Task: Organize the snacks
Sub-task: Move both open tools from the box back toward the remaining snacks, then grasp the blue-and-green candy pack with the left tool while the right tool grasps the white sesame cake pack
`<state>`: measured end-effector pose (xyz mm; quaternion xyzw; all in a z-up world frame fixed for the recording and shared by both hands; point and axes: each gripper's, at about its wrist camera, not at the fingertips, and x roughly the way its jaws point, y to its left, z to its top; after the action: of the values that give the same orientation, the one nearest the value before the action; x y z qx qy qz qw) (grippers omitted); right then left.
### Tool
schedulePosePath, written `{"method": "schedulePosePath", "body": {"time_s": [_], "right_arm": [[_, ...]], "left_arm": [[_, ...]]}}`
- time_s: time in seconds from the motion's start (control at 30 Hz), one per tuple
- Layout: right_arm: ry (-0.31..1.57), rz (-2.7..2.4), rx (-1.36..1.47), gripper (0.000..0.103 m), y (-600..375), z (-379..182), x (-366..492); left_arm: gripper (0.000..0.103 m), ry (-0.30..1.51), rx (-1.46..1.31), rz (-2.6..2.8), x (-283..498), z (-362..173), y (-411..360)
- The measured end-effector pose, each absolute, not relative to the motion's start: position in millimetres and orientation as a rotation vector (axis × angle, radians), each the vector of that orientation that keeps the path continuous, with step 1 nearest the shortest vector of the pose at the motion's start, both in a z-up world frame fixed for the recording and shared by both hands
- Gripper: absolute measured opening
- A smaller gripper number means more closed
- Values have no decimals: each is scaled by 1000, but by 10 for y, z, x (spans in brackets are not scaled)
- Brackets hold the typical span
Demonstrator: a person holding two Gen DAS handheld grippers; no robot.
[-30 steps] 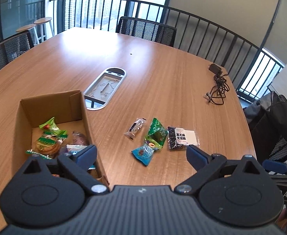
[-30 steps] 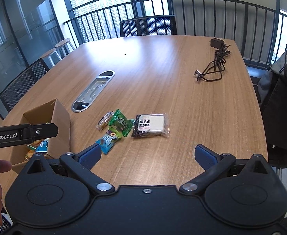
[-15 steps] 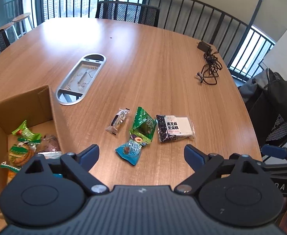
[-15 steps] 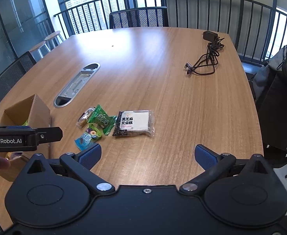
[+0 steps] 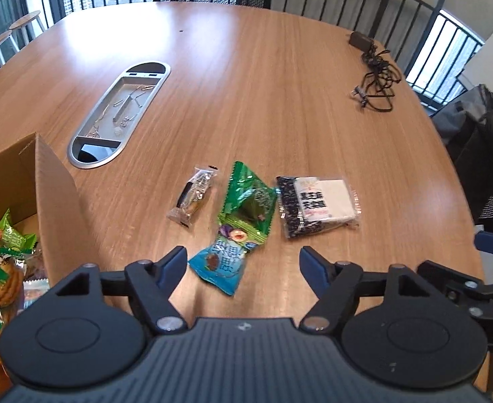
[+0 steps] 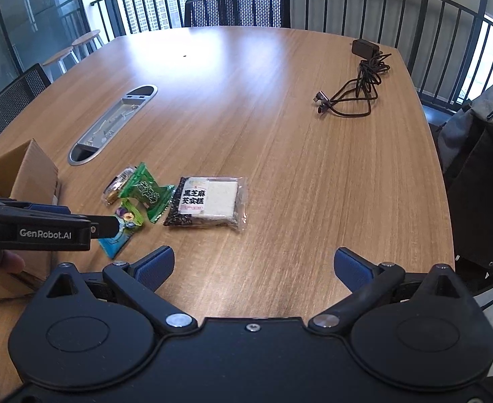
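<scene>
Several snacks lie on the wooden table: a blue packet (image 5: 224, 262), a green packet (image 5: 249, 203), a small clear-wrapped bar (image 5: 194, 198) and a black-and-white sesame cake pack (image 5: 317, 206). The cake pack (image 6: 209, 201), green packet (image 6: 145, 191) and blue packet (image 6: 118, 238) also show in the right wrist view. A cardboard box (image 5: 44, 181) at the left holds several snacks. My left gripper (image 5: 243, 267) is open and empty, just above the blue packet. My right gripper (image 6: 254, 265) is open and empty, short of the cake pack.
An oval metal cable tray (image 5: 122, 114) is set into the table behind the snacks. A black charger with coiled cable (image 6: 357, 90) lies at the far right. Chairs and a railing ring the table; a dark bag (image 6: 481, 174) hangs at the right.
My left gripper has swung right from over the box and come in low over the blue packet. My right gripper has moved closer to the cake pack. Both stay open.
</scene>
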<state>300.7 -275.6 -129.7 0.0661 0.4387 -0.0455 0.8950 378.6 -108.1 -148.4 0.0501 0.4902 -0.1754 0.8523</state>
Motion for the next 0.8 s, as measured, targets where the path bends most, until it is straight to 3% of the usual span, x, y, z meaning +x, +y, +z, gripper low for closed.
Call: {"method": "schedulePosePath", "body": {"time_s": [0.6, 0.8], "right_arm": [[960, -85, 128, 102, -2796, -1534, 3214], [962, -41, 62, 102, -2732, -1575, 3378]], "left_arm": [[62, 1065, 184, -263, 4078, -1926, -1218], [44, 1065, 146, -232, 4122, -1984, -1173]]}}
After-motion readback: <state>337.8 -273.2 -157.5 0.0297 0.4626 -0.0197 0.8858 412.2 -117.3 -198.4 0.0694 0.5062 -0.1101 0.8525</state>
